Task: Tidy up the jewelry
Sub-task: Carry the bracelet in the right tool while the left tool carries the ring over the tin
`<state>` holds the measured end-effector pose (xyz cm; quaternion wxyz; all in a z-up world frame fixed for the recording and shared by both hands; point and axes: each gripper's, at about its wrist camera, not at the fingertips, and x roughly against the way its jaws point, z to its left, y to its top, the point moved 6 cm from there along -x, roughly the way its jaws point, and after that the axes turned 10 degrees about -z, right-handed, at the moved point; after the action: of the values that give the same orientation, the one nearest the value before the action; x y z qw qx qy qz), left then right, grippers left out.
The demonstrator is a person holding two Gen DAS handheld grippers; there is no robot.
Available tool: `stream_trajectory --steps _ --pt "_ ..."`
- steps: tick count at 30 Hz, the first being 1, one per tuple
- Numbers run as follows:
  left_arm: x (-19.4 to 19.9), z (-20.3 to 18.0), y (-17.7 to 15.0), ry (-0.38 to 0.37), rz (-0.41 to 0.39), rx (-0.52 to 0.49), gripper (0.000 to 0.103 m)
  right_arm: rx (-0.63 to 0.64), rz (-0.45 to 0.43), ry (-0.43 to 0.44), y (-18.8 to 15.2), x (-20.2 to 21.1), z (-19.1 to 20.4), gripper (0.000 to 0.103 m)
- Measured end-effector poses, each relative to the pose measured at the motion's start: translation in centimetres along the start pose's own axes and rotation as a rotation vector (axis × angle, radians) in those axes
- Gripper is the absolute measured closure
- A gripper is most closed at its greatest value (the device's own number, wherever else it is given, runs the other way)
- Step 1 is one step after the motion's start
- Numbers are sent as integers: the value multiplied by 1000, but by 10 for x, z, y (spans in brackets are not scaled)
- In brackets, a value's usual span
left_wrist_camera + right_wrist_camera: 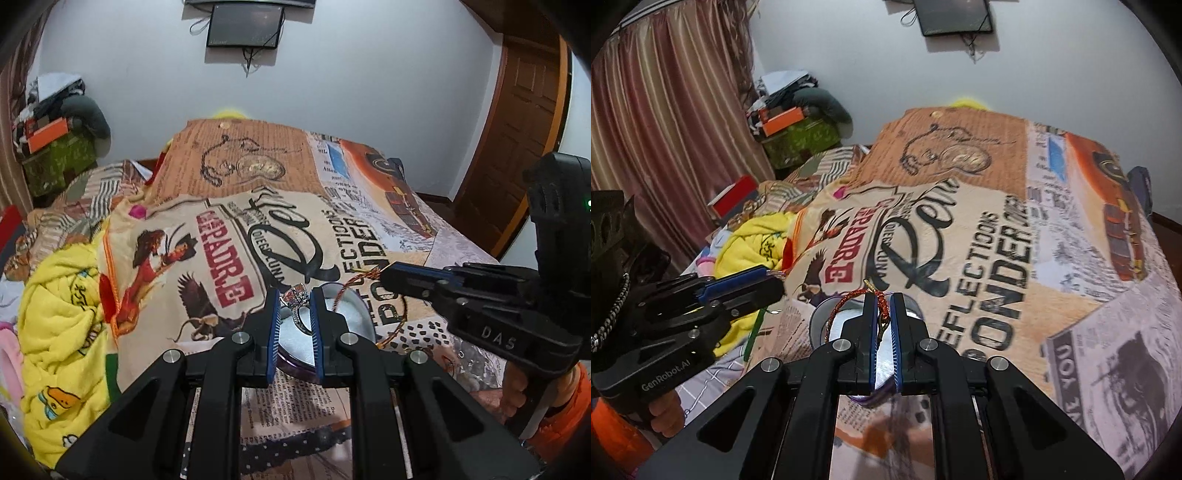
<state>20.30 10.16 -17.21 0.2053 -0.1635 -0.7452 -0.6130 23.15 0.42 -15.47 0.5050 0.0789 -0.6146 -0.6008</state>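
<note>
A stone-set ring [297,299] is held between the left gripper [294,295] jaws above a white-lined jewelry box [347,314]. A red-gold bracelet [849,301] is clamped in the shut right gripper [884,302] jaws, over the printed bed cover [1015,221].

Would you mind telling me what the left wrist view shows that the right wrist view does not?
Only the left wrist view shows the ring clamped in the left gripper, and a wooden door. Only the right wrist view shows the curtain and a red box. Both show the red-gold bracelet pinched by the right gripper, the round white-lined dish and the printed blanket.
</note>
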Motion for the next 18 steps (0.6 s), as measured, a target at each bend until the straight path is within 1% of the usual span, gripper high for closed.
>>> stream_trajectory --steps 3,11,18 --pt "-13 4 -7 -13 34 23 88 0 29 13 -4 -11 1 97" --pt "-38 3 -24 -37 103 32 89 18 91 8 -16 -26 -2 97" --pt "-48 -3 -30 -52 134 21 88 40 109 -4 -19 -31 -3 97"
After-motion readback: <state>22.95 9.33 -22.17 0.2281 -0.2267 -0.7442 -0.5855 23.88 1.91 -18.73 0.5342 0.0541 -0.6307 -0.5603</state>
